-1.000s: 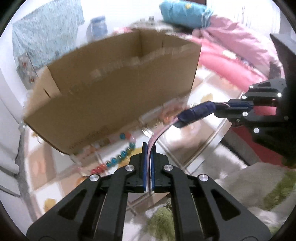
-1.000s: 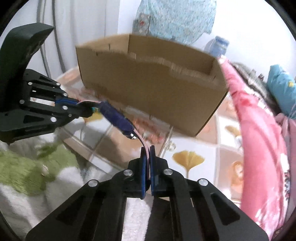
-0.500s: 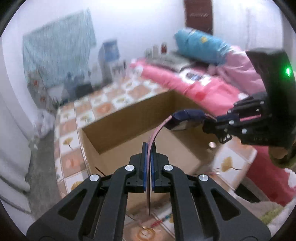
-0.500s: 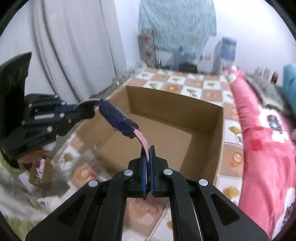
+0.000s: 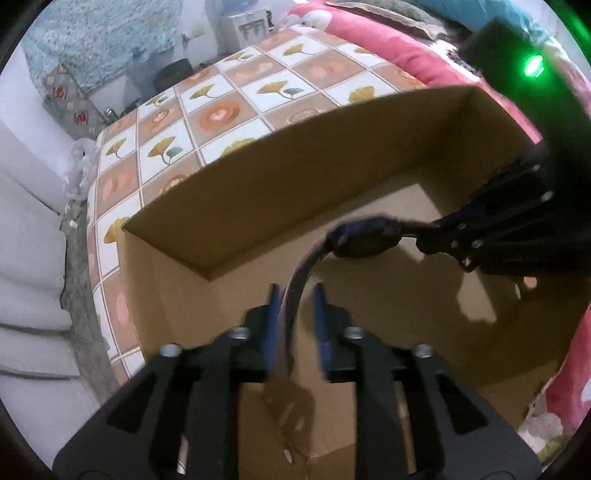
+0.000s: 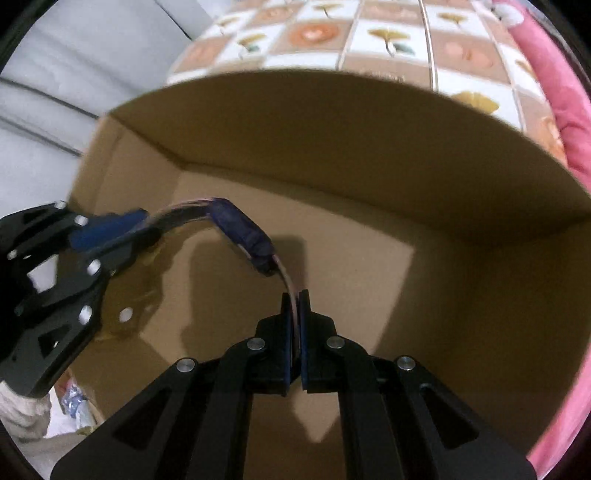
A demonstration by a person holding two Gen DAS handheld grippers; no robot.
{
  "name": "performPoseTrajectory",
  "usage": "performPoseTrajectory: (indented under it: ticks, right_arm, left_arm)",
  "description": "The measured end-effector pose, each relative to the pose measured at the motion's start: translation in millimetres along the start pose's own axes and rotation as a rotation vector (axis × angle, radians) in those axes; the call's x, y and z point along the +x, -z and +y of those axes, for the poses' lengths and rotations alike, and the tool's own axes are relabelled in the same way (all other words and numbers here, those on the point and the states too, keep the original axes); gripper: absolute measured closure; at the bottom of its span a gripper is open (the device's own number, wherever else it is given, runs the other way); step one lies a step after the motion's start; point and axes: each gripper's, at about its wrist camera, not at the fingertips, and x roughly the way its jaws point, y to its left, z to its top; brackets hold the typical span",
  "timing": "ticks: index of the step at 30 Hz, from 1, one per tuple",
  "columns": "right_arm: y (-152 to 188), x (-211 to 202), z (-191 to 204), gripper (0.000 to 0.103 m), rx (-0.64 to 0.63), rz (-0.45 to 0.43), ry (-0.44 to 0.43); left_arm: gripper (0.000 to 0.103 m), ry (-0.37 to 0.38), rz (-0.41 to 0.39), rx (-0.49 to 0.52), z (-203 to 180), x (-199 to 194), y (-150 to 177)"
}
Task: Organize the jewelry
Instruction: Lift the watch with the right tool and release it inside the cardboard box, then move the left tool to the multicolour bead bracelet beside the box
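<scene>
A watch point(image 5: 364, 236) with a dark blue body and a pink strap hangs over the inside of an open cardboard box point(image 5: 295, 166). My left gripper point(image 5: 297, 295) points down into the box. Its jaws are opening, and one strap end runs loose between the parted pads. My right gripper point(image 6: 295, 301) is shut on the other strap end, with the watch point(image 6: 240, 230) arching up and left from it. In the right wrist view the left gripper point(image 6: 146, 225) comes in from the left above the box point(image 6: 332, 129) floor. In the left wrist view the right gripper point(image 5: 439, 230) reaches in from the right.
The box stands on patterned floor tiles point(image 5: 221, 114). Pink bedding point(image 5: 399, 55) lies along its right side and white padded cushions point(image 5: 26, 236) along its left. A water dispenser point(image 5: 251, 26) and a blue patterned cloth point(image 5: 92, 37) are at the far wall.
Both grippers carried the watch from in front of the box to over its inside and tipped downward. The left jaws have parted off the strap; the right stays shut on it.
</scene>
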Motion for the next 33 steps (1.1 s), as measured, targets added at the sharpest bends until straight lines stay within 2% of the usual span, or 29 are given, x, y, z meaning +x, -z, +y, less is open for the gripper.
performPoseTrajectory:
  ticks: [2, 4, 7, 9, 12, 13, 15, 18, 22, 24, 26, 29, 33]
  right_arm:
    - [-1.2, 6.7, -0.9, 0.098, 0.005, 0.014, -0.008]
    - [-2.8, 7.9, -1.2, 0.099, 0.005, 0.011, 0.002]
    - [-6.5, 8.4, -0.5, 0.098, 0.008, 0.009, 0.014]
    - [-6.6, 5.5, 0.0, 0.097, 0.005, -0.007, 0.06]
    - [-5.6, -4.2, 8.3, 0.089, -0.029, -0.04, 0.142]
    - [-4.7, -7.5, 10.0, 0.081, -0.034, -0.053, 0.161]
    - [-2.6, -18.7, 16.9, 0.072, -0.056, -0.093, 0.203]
    - [-11.6, -33.0, 8.8, 0.071, -0.063, -0.135, 0.228]
    - [-16.1, -42.4, 5.9, 0.071, -0.053, -0.167, 0.22]
    - [-15.3, -44.5, 9.6, 0.071, -0.045, -0.178, 0.214]
    - [-10.3, -49.3, 15.6, 0.071, -0.047, -0.204, 0.198]
    - [11.2, -74.7, 29.6, 0.071, -0.062, -0.302, 0.141]
    - [67.3, -122.1, 50.9, 0.071, -0.097, -0.481, 0.043]
  left_arm:
    - [0.066, 0.0, -0.015, -0.016, 6.2, -3.0, -1.7]
    - [0.064, 0.002, -0.039, -0.04, 13.3, -9.1, -0.1]
    - [0.055, 0.008, -0.082, -0.08, 24.1, -24.3, 5.7]
    - [0.051, 0.016, -0.121, -0.109, 33.3, -38.7, 13.1]
    - [0.042, 0.038, -0.2, -0.154, 43.7, -68.6, 33.0]
    - [0.039, 0.044, -0.227, -0.17, 46.4, -78.5, 40.4]
    - [0.033, 0.053, -0.28, -0.191, 49.6, -95.7, 54.0]
    - [0.028, 0.069, -0.35, -0.226, 55.3, -119.1, 77.8]
    - [0.027, 0.096, -0.4, -0.281, 61.2, -134.2, 107.8]
    - [0.021, 0.114, -0.421, -0.299, 62.6, -137.1, 122.4]
    - [0.019, 0.118, -0.44, -0.317, 62.7, -138.4, 137.9]
    - [0.019, 0.137, -0.433, -0.363, 61.8, -134.8, 163.4]
    - [0.018, 0.153, -0.373, -0.399, 52.4, -120.5, 195.8]
